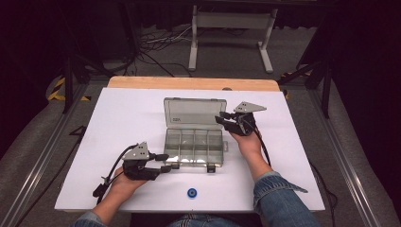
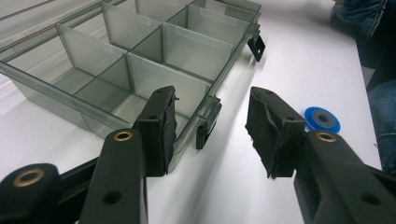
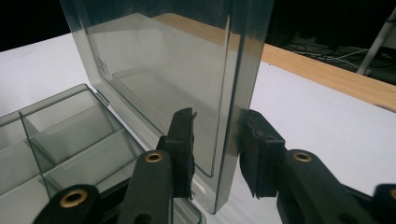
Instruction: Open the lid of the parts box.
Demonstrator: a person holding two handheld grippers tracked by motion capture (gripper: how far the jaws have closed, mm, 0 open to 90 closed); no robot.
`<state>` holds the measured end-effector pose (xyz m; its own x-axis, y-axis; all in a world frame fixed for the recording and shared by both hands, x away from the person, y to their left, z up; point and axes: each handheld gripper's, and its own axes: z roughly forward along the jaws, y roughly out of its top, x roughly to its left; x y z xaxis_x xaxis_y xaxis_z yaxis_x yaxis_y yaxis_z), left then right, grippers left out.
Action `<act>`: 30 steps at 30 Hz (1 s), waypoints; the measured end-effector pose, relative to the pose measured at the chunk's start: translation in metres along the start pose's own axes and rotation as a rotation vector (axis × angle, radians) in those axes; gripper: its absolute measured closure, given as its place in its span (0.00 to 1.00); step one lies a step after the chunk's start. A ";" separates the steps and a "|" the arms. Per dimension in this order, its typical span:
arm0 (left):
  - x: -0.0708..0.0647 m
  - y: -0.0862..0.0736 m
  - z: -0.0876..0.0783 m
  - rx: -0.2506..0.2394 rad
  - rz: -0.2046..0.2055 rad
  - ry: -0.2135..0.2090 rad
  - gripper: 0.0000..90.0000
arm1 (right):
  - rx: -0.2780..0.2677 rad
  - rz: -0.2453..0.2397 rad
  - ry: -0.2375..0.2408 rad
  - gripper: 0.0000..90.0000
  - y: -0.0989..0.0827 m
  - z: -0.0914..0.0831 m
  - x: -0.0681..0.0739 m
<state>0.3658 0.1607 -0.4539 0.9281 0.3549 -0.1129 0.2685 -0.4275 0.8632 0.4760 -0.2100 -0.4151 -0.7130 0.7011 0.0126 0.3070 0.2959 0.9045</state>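
Ideally the clear, hard plastic compartment box (image 1: 194,145) mid-table stays pinned by the left gripper (image 1: 164,162), jaws apart astride its front corner, while the right gripper (image 1: 222,117), pads straddling the smooth upright lid (image 3: 187,70), swings it evenly, clear of the small blue disc (image 1: 192,192).

Box lid (image 3: 173,70) top cut off by right gripper view's edge.
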 end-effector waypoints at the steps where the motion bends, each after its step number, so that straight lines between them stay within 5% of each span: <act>1: 0.000 0.000 0.000 0.000 -0.001 0.000 0.58 | 0.000 0.005 -0.001 0.73 -0.001 0.001 0.000; 30: 0.000 0.002 0.002 0.009 -0.026 -0.020 0.55 | -0.040 0.026 -0.007 0.59 -0.009 0.018 -0.008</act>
<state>0.3662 0.1585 -0.4533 0.9256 0.3496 -0.1451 0.2949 -0.4255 0.8556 0.4898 -0.2066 -0.4311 -0.7004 0.7129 0.0339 0.3002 0.2512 0.9202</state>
